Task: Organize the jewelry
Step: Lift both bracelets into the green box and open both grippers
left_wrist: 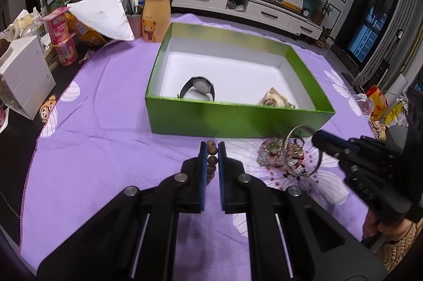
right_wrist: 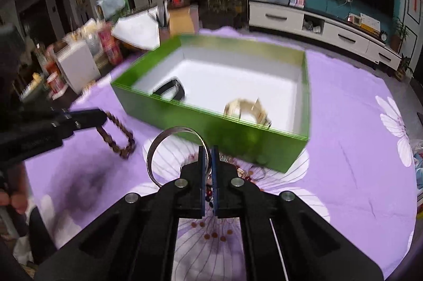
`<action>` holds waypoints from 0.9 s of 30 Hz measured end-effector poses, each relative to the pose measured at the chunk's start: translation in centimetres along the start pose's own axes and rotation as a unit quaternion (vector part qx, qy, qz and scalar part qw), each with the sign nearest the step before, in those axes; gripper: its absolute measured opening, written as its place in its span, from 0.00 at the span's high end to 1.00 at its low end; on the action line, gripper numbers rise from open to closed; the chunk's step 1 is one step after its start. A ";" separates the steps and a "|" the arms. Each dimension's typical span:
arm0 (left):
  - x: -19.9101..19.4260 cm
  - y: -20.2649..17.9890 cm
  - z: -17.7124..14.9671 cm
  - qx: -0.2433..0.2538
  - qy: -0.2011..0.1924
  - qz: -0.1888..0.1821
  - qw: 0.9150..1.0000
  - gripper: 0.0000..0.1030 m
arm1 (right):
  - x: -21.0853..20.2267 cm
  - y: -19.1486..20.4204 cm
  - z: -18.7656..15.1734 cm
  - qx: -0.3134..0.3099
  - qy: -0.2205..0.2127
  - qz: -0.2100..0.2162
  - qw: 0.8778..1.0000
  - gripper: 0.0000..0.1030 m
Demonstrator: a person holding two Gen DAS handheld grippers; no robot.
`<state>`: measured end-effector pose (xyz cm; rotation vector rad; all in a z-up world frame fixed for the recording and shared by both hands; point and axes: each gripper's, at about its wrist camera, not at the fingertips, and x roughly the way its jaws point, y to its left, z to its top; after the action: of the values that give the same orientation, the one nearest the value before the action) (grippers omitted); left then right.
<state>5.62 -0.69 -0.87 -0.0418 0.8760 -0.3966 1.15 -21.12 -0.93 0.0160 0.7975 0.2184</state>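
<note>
A green box point(left_wrist: 238, 117) with a white inside stands on the purple cloth; it holds a black watch point(left_wrist: 198, 88) and a gold watch point(left_wrist: 275, 100). It also shows in the right wrist view point(right_wrist: 201, 119). My left gripper point(left_wrist: 212, 148) is shut on a brown bead bracelet point(left_wrist: 212, 162), held just in front of the box; the bracelet point(right_wrist: 116, 135) hangs above the cloth in the right wrist view. My right gripper point(right_wrist: 208, 151) is shut on a silver bangle point(right_wrist: 156, 148), lifted over a pile of jewelry point(left_wrist: 285, 156).
At the back left stand a bear-print bottle point(left_wrist: 156, 14), yoghurt cups point(left_wrist: 62, 35), a white box point(left_wrist: 23, 80) and papers. The cloth's left edge point(left_wrist: 34, 143) drops to a dark tabletop. A TV cabinet stands behind.
</note>
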 end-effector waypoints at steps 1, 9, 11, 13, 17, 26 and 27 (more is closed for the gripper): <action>-0.2 -0.2 0.2 0.002 -0.003 -0.001 1.000 0.93 | -0.5 -0.2 0.3 0.002 -0.006 0.000 1.000 0.96; -0.6 -1.5 4.1 0.011 -0.023 -0.028 0.999 0.93 | -2.3 -1.6 2.1 0.006 -0.039 -0.010 0.999 0.96; -0.4 -1.7 5.5 0.013 -0.029 -0.035 0.999 0.93 | -2.1 -2.0 2.4 0.007 -0.041 -0.012 0.999 0.96; 0.0 -2.0 6.9 0.013 -0.035 -0.043 0.998 0.93 | -1.8 -2.5 3.0 0.009 -0.043 -0.016 0.999 0.96; 1.2 -2.3 9.0 0.009 -0.033 -0.048 0.998 0.93 | -1.2 -3.6 4.2 0.013 -0.047 -0.023 0.999 0.96; 4.8 -3.3 12.0 0.010 -0.026 -0.041 0.999 0.93 | 2.0 -5.2 6.8 0.014 -0.038 -0.037 0.998 0.96; 5.3 -3.5 12.2 0.009 -0.023 -0.039 0.999 0.93 | 2.7 -5.3 7.1 0.013 -0.033 -0.039 0.999 0.96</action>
<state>16.72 -7.34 3.74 -0.0681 0.8264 -0.4757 8.99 -25.25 1.63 0.0170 0.7338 0.1323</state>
